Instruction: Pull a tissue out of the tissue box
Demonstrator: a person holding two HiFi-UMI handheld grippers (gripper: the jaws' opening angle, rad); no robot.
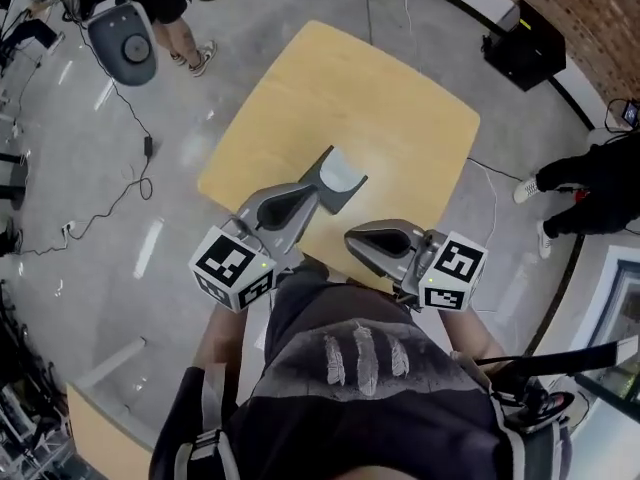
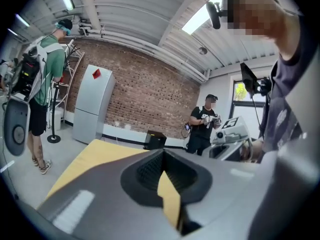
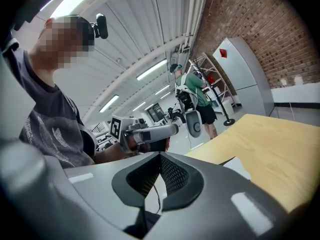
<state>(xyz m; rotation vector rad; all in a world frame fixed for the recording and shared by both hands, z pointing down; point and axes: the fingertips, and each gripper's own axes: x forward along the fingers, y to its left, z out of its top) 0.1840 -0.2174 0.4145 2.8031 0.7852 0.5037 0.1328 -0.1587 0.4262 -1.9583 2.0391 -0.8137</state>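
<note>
- My right gripper [image 1: 350, 238] is nearest my body, by the near edge of the wooden table [image 1: 420, 118]. Its fingers are pressed together with nothing between them.
- My left gripper [image 1: 308, 190] reaches a little further out, its fingers also together and empty.
- The tissue box [image 1: 343, 173] lies just beyond my left fingertips, pale top face up. I cannot tell its long axis.

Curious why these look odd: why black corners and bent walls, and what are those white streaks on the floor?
Left gripper view: wide-angle lens, so black corners, a bowed brick wall, and a ceiling light blown out white. Right gripper view: same black corners. Head view: the glossy floor mirrors lights as streaks.
</note>
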